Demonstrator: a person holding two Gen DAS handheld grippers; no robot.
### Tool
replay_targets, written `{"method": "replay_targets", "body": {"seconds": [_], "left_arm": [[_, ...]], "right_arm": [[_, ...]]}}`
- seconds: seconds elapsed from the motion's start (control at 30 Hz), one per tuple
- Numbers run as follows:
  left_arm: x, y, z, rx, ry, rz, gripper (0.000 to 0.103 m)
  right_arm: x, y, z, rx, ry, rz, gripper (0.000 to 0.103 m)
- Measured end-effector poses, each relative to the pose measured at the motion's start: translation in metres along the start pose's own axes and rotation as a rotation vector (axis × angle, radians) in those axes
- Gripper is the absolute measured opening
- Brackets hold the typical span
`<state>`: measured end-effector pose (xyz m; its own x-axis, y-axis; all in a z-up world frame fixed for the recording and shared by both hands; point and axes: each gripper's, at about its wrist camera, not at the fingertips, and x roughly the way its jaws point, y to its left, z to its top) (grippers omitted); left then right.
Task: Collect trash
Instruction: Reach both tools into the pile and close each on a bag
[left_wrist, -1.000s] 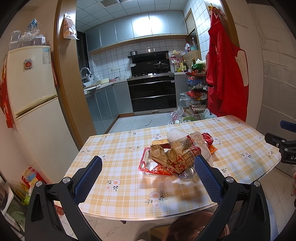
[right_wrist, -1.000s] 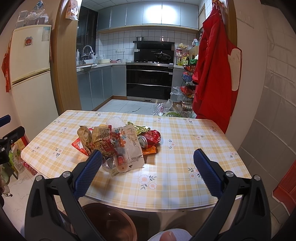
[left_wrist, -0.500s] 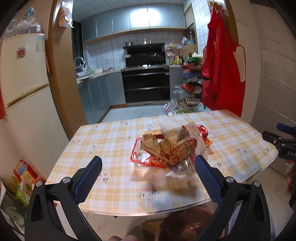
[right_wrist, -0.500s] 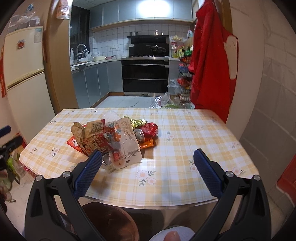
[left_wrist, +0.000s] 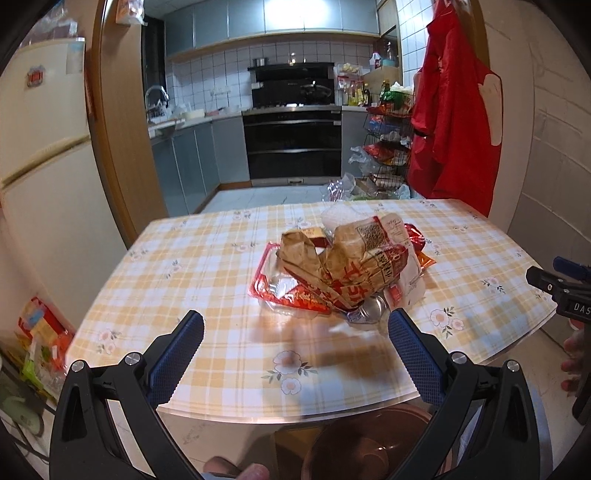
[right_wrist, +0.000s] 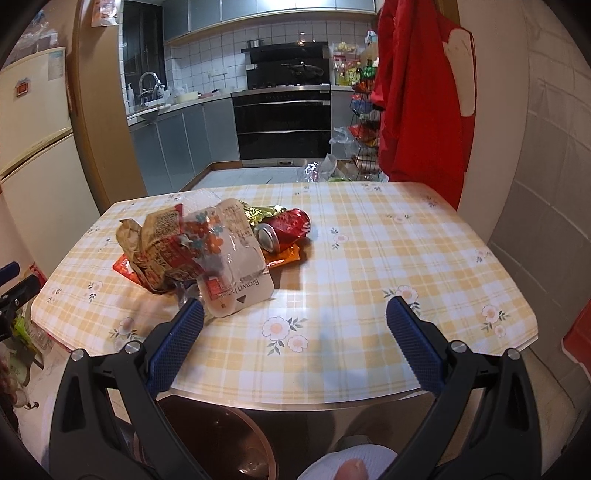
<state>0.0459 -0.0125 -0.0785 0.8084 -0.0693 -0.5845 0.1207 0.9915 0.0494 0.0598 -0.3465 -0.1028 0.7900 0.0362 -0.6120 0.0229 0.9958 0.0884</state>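
A pile of trash lies mid-table: a crumpled brown paper bag (left_wrist: 332, 258), a red wrapper tray (left_wrist: 273, 291), a clear plastic pouch (right_wrist: 236, 273), a red soda can (right_wrist: 284, 230), a gold foil wrapper (right_wrist: 264, 213) and an orange packet (right_wrist: 284, 256). My left gripper (left_wrist: 295, 347) is open and empty, above the table's near edge, short of the pile. My right gripper (right_wrist: 295, 336) is open and empty, its left finger (right_wrist: 177, 343) close to the plastic pouch. A brown round bin (right_wrist: 221, 439) stands below the table edge, also in the left wrist view (left_wrist: 369, 443).
The table (right_wrist: 388, 258) has a yellow checked cloth. A fridge (left_wrist: 40, 184) stands at the left and a red garment (left_wrist: 454, 129) hangs at the right. A wire rack (left_wrist: 388, 147) and bags stand on the kitchen floor behind. Packets (left_wrist: 40, 339) lie on the floor at left.
Both grippers have moved closer to the table and the pile, which now looks larger and nearer. Both stay open and empty.
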Motion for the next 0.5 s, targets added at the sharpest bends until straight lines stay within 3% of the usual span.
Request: {"method": "replay_targets", "body": {"seconds": [0.27, 0.4, 0.5], "left_arm": [[0.048, -0.009, -0.007, 0.043, 0.068, -0.027, 0.098], [0.071, -0.013, 0.001, -0.016, 0.109, -0.098, 0.098], [0.084, -0.026, 0.013, -0.028, 0.095, -0.153, 0.098]], "right_arm": [[0.039, -0.009, -0.013, 0.028, 0.031, 0.041, 0.098], [0.06, -0.009, -0.017, 0.002, 0.061, 0.005, 0.097], [0.074, -0.012, -0.018, -0.007, 0.076, -0.01, 0.097]]}}
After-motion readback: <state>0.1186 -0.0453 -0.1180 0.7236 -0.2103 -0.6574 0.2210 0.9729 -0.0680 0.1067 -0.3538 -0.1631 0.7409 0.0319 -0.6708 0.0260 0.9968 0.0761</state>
